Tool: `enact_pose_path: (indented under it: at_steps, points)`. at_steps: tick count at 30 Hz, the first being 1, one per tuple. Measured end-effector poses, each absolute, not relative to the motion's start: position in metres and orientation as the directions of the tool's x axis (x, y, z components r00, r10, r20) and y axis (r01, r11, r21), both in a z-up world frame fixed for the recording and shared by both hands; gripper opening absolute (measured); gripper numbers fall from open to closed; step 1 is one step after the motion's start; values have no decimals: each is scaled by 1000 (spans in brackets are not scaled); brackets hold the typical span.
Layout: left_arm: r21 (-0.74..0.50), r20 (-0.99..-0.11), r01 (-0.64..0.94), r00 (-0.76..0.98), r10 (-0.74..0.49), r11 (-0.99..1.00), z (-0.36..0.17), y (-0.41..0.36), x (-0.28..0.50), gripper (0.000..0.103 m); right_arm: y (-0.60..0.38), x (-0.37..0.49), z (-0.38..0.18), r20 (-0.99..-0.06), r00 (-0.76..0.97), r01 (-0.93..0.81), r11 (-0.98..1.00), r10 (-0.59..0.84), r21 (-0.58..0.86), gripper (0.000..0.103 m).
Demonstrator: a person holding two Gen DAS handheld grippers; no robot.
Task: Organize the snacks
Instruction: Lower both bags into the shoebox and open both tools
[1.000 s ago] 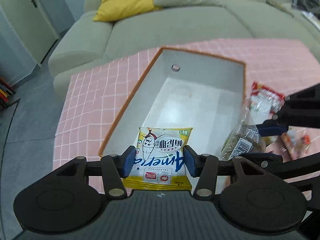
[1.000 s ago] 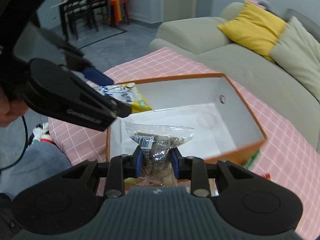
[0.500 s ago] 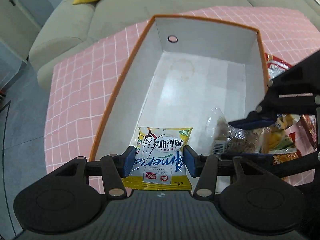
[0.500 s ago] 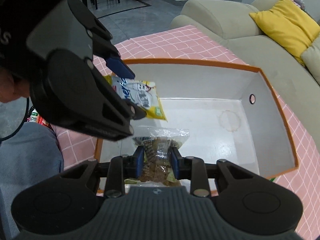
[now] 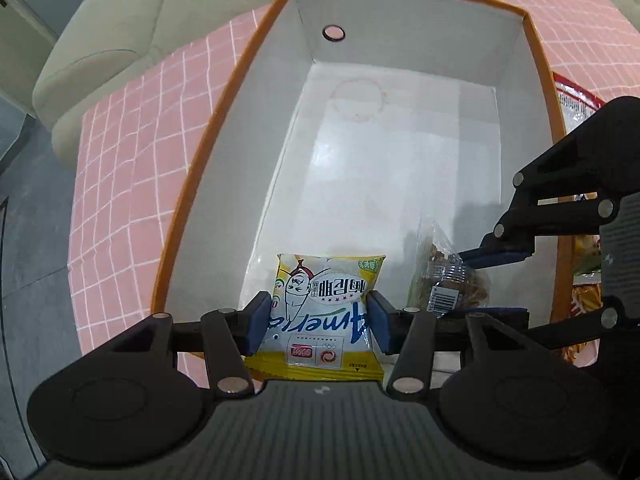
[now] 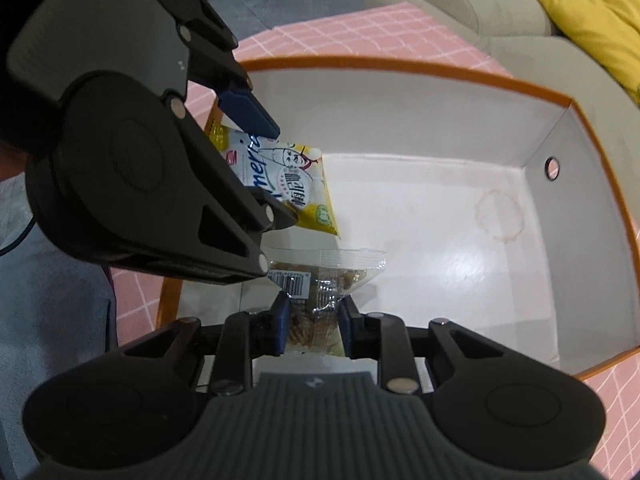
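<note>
An orange-rimmed box with a white inside (image 5: 224, 128) (image 6: 580, 120) lies open on the pink checked tablecloth. My left gripper (image 5: 318, 322) is shut on a yellow and white snack packet (image 5: 324, 300), held inside the box's near end. The packet also shows in the right wrist view (image 6: 288, 180). My right gripper (image 6: 314, 326) is shut on a clear bag of brown snacks (image 6: 320, 284), held inside the box just right of the yellow packet. That bag shows in the left wrist view (image 5: 448, 276). The box floor beyond both packets is bare.
More snack packets (image 5: 580, 108) lie on the tablecloth (image 5: 132, 152) outside the box's right wall. A beige sofa (image 5: 120, 32) with a yellow cushion (image 6: 592, 12) stands beyond the table. Grey floor lies to the left.
Both grippers have moved forward and down over the box with their packets. The packets now hang inside the box's near end. Both grips are unchanged.
</note>
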State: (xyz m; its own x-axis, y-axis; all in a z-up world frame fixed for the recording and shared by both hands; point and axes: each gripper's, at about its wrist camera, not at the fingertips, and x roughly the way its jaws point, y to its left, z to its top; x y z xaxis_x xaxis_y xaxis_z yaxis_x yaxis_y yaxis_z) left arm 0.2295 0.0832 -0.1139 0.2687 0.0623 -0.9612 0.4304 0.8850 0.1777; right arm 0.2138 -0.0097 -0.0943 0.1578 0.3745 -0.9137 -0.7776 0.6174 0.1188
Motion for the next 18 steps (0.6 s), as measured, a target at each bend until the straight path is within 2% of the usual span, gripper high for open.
enact_pose_path:
  at_steps: [9,10,11,14,18]
  points:
    - [171,-971,444,226,74,880,-126,84,235,61,-12,217,-101,-927,117,-760,633,356,147,25]
    - [170,-971,445,226,73,879,-126,84,235,62,-13,218,-99,-927,120,-758,636,355,146,29]
    - [170,-971,447,226,73,878,-127,84,234,63,-13,218,-97,-926,126,-755,640,356,143,38]
    - [165,-972,452,226,67,877,-126,83,231,63,-13,218,-91,-923,141,-748,649,357,137,41]
    - [167,-966,442,252,56,881,-115,83,224,64,-15,214,-83,-923,176,-738,666,343,107,54]
